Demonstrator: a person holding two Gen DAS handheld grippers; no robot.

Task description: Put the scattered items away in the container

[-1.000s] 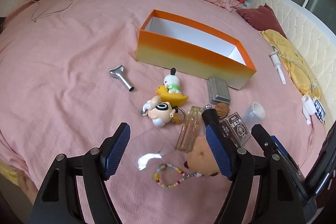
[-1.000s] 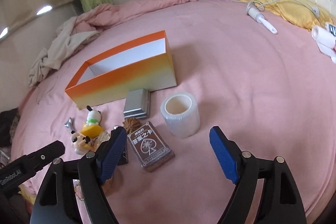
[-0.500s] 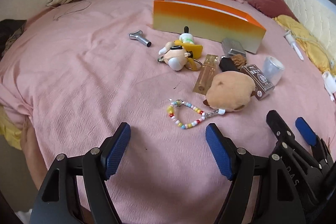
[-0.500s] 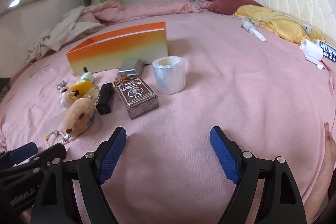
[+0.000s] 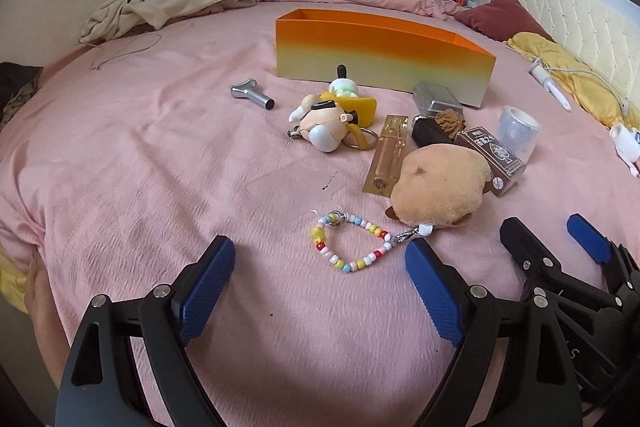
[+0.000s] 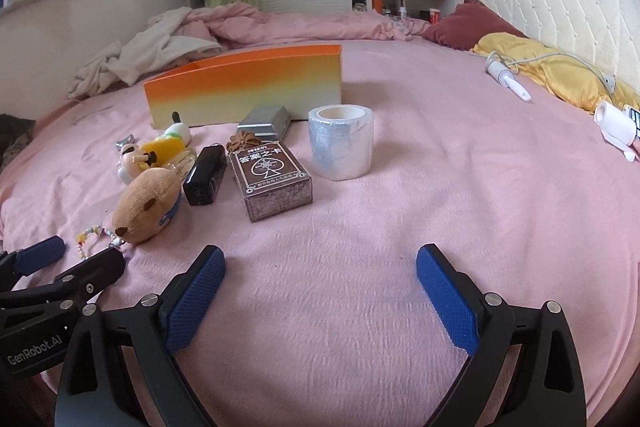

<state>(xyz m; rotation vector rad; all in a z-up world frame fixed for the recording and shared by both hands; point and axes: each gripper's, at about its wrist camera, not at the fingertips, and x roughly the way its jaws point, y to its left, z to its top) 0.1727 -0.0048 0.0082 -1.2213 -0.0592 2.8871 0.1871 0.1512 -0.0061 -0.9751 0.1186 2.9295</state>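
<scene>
An orange box (image 5: 380, 47) (image 6: 248, 83) stands open on the pink bed. In front of it lie a metal tool (image 5: 252, 98), toy figures (image 5: 332, 115), a glass bottle (image 5: 388, 155), a bead bracelet (image 5: 352, 243), a plush capybara (image 5: 440, 187) (image 6: 144, 203), a card box (image 6: 272, 175), a black case (image 6: 204, 175), a silver tin (image 6: 266, 123) and a tape roll (image 6: 340, 143). My left gripper (image 5: 320, 291) is open and empty just short of the bracelet. My right gripper (image 6: 320, 299) is open and empty, well short of the card box.
Crumpled clothes (image 5: 168, 3) lie at the back left of the bed. A yellow blanket (image 6: 560, 71), a lint roller (image 6: 508, 81) and a white roll (image 6: 616, 123) lie at the right. A padded headboard (image 6: 560, 7) lines the far right.
Both grippers have dropped lower and pulled back from the items; the view is now flatter along the bed. Both stay open and empty.
</scene>
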